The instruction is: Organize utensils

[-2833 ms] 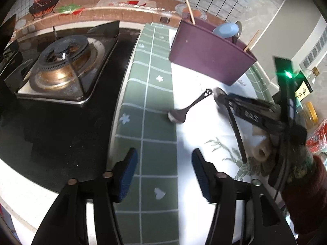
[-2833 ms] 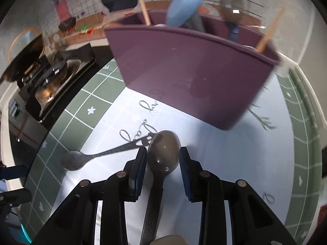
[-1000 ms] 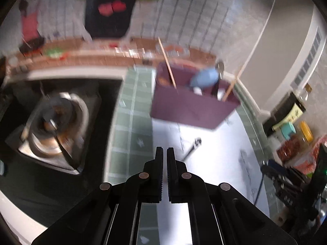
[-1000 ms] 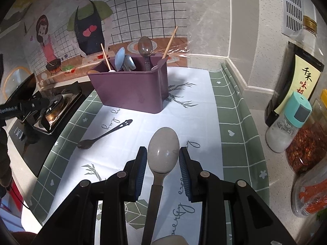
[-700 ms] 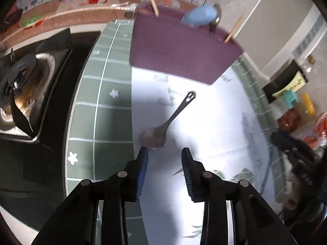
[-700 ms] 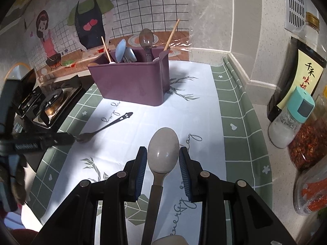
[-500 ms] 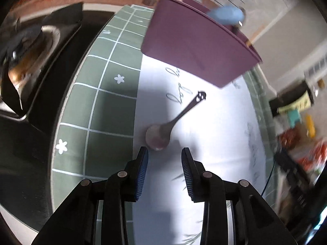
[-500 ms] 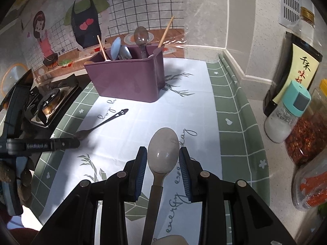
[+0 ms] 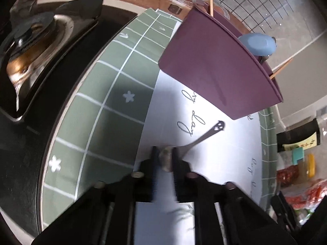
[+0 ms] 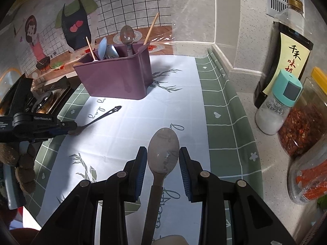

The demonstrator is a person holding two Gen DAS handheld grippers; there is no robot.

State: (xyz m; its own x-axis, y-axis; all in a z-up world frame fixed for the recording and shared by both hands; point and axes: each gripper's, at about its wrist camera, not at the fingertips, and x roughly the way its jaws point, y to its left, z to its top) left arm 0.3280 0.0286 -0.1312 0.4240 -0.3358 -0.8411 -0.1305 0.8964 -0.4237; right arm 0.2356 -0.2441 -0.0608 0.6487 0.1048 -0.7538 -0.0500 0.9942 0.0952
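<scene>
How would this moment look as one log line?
left gripper: closing on metal spoon bowl | right gripper: holds grey spoon | caddy: waiting

Left hand-held gripper (image 9: pixel 165 159) fingers straddle bowl of dark spoon (image 9: pixel 196 141) on mat, near purple caddy (image 9: pixel 214 69).

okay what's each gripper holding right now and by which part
Left gripper pinches the dark metal spoon by its bowl. Right gripper holds the grey spoon, bowl between its fingers.

Spoon (image 10: pixel 98 118) on mat (image 10: pixel 143 110) before caddy (image 10: pixel 116 81); stove (image 9: pixel 30 47) left, bottles (image 10: pixel 286 61) right.
</scene>
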